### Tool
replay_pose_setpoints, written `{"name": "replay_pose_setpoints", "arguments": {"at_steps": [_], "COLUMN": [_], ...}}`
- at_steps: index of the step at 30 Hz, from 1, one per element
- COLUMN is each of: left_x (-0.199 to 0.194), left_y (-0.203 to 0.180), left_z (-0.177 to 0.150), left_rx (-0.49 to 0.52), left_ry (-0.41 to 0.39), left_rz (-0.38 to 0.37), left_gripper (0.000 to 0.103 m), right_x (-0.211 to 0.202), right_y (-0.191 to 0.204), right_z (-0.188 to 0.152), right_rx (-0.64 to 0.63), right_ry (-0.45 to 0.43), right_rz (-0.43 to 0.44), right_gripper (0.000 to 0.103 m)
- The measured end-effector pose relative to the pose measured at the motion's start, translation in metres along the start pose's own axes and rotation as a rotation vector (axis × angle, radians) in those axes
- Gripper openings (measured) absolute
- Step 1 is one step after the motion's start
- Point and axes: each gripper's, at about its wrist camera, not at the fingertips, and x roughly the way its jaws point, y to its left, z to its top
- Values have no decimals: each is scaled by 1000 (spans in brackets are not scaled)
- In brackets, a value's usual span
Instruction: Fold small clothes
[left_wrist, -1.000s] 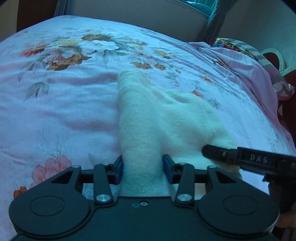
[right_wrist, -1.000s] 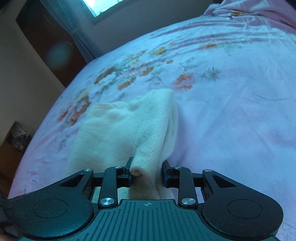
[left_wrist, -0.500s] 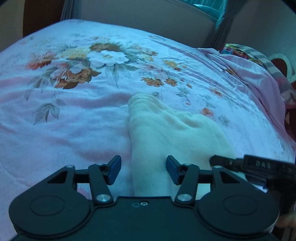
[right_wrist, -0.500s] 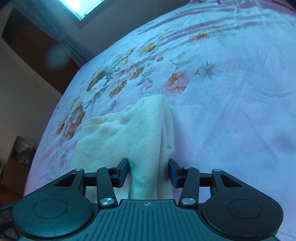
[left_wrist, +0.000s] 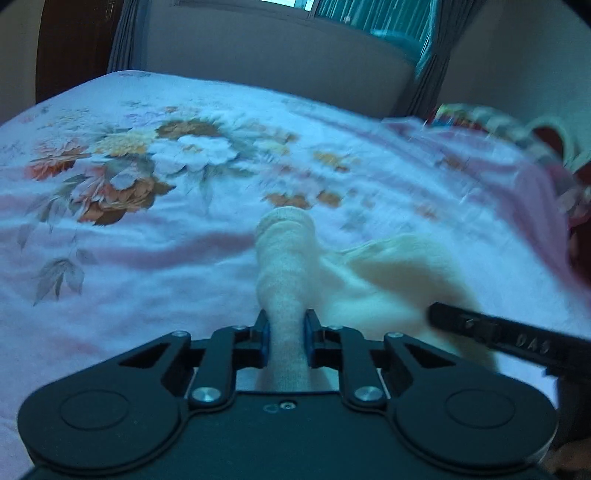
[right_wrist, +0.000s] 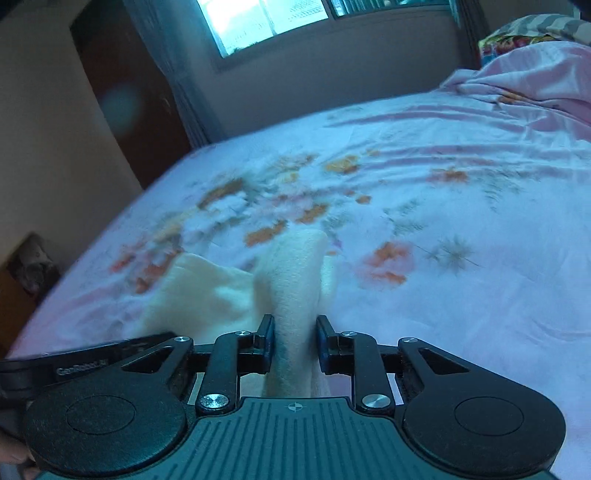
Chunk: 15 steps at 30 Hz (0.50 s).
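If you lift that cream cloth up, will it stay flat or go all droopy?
Probably droopy: the cream cloth bunches into a ridge inside the left gripper and sags between both grips. It looks soft and fuzzy, so likely light and not slippery.

Dim room, cold blue cast over both views. Daylight from bright glass window (right_wrist: 266, 22) on far wall, blown out to white. Motion blur smears pink floral bedsheet (left_wrist: 147, 236), worst toward right edge; flower print streaked in right view. Fisheye bends bed edges and walls. Black gripper bodies near lens sharp, barely lit.
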Motion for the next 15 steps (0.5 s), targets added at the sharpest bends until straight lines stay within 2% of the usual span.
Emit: {"name": "replay_pose_setpoints", "arguments": {"at_steps": [2, 3, 5, 8, 12, 15], "left_x": [10, 10, 2, -23, -59, -70], "left_y": [4, 5, 5, 3, -5, -12], "left_z": [-5, -5, -3, -6, -25, -48], "left_rx": [-6, -11, -11, 15, 61, 62], "left_ry": [30, 29, 23, 4, -12, 25], "left_rz": [31, 39, 61, 73, 56, 32], "left_gripper": [26, 28, 34, 35, 39, 41], "right_x": [18, 19, 15, -11, -60, -80], "right_y": [-8, -11, -9, -5, 10, 26], "right_z": [-8, -12, -12, -6, -15, -35], "right_rx": [11, 10, -1, -9, -33, -68], "right_ry": [76, 83, 75, 25, -48, -38], "right_rz": [-69, -74, -88, -103, -26, 14], "right_gripper": [24, 24, 25, 26, 26, 25]}}
